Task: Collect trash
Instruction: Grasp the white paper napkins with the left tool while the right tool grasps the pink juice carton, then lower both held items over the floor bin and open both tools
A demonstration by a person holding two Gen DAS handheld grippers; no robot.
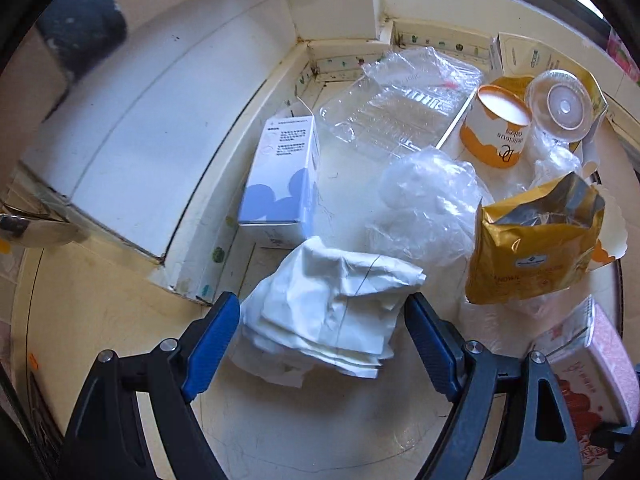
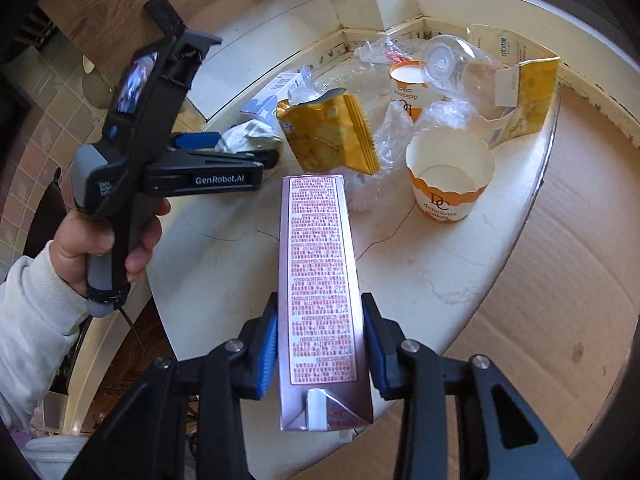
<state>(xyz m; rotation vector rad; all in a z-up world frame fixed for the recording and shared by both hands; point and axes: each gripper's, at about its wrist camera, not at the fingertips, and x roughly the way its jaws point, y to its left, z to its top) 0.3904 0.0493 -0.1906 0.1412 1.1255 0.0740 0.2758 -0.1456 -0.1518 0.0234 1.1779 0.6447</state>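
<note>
My right gripper [image 2: 320, 308] is shut on a long pink carton [image 2: 320, 264] printed with red text, held over the round cream table [image 2: 224, 264]. My left gripper [image 1: 322, 304] is open, its blue pads on either side of a crumpled white paper wad [image 1: 328, 308] that lies on the table. The right wrist view shows the same left gripper [image 2: 248, 146] in a person's hand [image 2: 100, 240], with the paper wad [image 2: 248, 136] at its tips. More trash lies behind: a gold foil bag [image 1: 536, 240], crumpled clear plastic [image 1: 428, 208] and an orange-and-white paper cup [image 1: 496, 128].
A blue-and-white box [image 1: 280, 184] stands near the wall, beside a clear plastic tray [image 1: 384, 116] and a clear lid [image 1: 560, 104]. Another paper cup [image 2: 448, 176] stands upright. A large cardboard surface [image 2: 560, 280] lies below the table's right edge. Brown tiled floor [image 2: 32, 152] is at the left.
</note>
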